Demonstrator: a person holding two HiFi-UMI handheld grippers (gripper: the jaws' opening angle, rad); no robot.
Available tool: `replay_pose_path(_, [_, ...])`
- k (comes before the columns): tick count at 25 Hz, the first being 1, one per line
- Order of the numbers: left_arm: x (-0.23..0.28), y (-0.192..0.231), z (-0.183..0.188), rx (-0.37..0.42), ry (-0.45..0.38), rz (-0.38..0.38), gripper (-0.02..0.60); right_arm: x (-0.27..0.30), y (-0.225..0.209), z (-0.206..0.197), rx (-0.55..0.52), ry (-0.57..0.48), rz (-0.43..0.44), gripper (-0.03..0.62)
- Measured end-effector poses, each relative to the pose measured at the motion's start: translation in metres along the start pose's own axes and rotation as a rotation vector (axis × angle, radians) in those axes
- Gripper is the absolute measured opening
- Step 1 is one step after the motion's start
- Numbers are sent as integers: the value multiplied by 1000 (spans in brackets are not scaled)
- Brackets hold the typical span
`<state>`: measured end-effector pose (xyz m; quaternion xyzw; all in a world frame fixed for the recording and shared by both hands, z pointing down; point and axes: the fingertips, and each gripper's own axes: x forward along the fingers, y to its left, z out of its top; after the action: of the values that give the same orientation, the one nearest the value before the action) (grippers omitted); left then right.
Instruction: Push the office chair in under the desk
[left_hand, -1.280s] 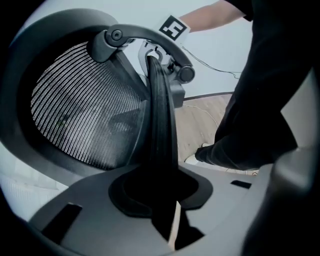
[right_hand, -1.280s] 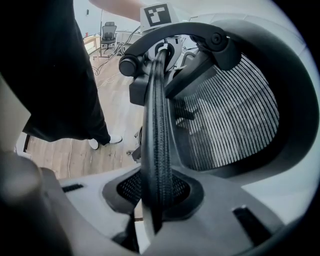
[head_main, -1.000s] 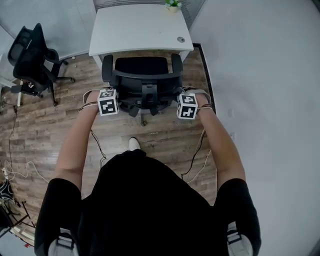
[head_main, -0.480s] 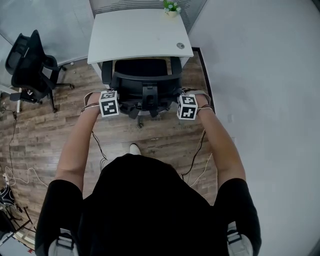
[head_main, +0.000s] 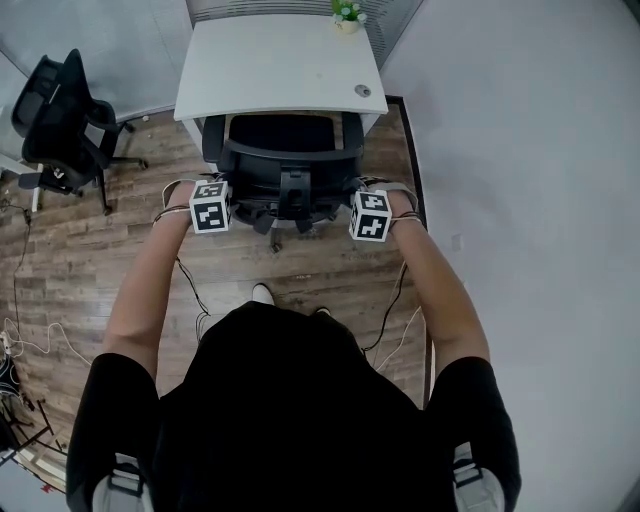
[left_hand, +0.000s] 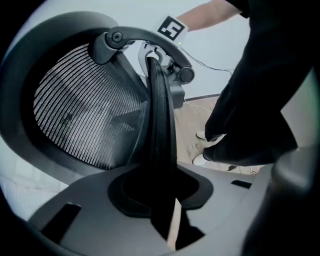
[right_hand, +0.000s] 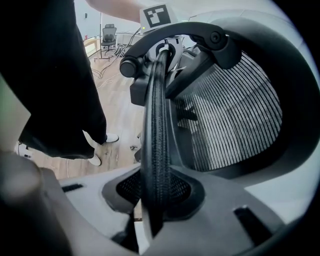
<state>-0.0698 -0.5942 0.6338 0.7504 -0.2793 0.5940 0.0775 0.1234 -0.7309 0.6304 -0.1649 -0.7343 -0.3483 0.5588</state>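
The office chair has rolled slightly forward; its seat front now sits under the desk's near edge; the 2 tools, left gripper and right gripper, each clamp a side of its backrest; most of it stands out, so pushing likely continues.

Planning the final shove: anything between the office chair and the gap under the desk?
Nothing visible. The office chair faces the white desk squarely, seat front at the desk's edge, armrests inside its width. The space beneath the top is hidden from above. The second chair stands well off to the left.
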Motion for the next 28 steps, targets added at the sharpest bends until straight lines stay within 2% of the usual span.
replay_pose_path(2, [0, -1, 1, 12, 3, 13, 96, -2, 3, -1, 6, -2, 21, 87])
replay_pose_path(5, [-3, -10, 1, 6, 21, -30, 167, -8, 6, 0, 25, -23, 59, 139])
replay_pose_path(8, [-5, -16, -1, 16, 71, -73, 243, -25, 1, -2, 25, -39, 44, 155])
replay_pose_path(11, [-12, -11, 4, 24, 86, -34, 270, -46, -2, -5, 34, -67, 21, 155])
replay_pose_path(14, [-31, 3, 13, -27, 37, 53, 272, -70, -10, 1, 95, -152, -39, 155])
replay_pose_path(16, [-51, 11, 28, -106, -65, 146, 272, -91, -15, 5, 173, -238, -99, 155])
replay_pose_path(19, [-89, 14, 61, -292, -304, 285, 270, -123, -17, 14, 311, -398, -166, 153])
replay_pose_path(22, [-122, 4, 92, -427, -499, 379, 263, -149, -13, 23, 466, -588, -201, 153])
replay_pose_path(25, [-146, -12, 121, -521, -664, 430, 245, -175, -5, 36, 578, -772, -231, 153])
replay_pose_path(28, [-169, -27, 145, -576, -794, 495, 228, -201, 6, 52, 640, -927, -268, 147])
